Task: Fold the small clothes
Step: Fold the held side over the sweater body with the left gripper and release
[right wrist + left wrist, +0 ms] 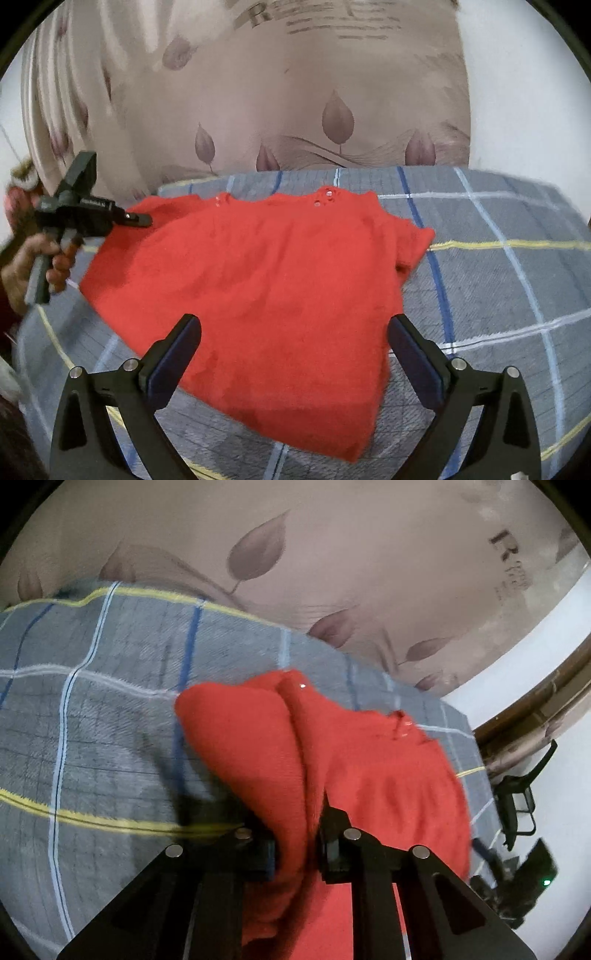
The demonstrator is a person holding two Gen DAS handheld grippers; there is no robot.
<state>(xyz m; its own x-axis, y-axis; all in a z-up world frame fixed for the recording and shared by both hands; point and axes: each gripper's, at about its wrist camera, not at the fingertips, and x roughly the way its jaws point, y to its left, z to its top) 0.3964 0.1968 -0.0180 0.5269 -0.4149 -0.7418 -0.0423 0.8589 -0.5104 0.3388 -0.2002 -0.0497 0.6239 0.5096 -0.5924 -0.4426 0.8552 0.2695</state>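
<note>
A grey checked bed cover (498,280) carries the red garment (266,280), spread nearly flat in the middle. The left hand-held gripper (297,843) is clamped on its left sleeve side, while the right hand-held gripper (295,354) hovers with jaws apart over the near hem. I judge the first side fold is starting; next the held edge must travel right across the body.

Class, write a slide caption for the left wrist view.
Left gripper pinches a fold of the red top over the plaid blanket.

The black two-finger left tool (297,843) has its jaws pinched together on a fold of the red knit garment (369,760). A bare hand (40,254) grips its handle. The black right tool (295,347) hovers over the garment's lower edge, jaws spread wide apart.
</note>
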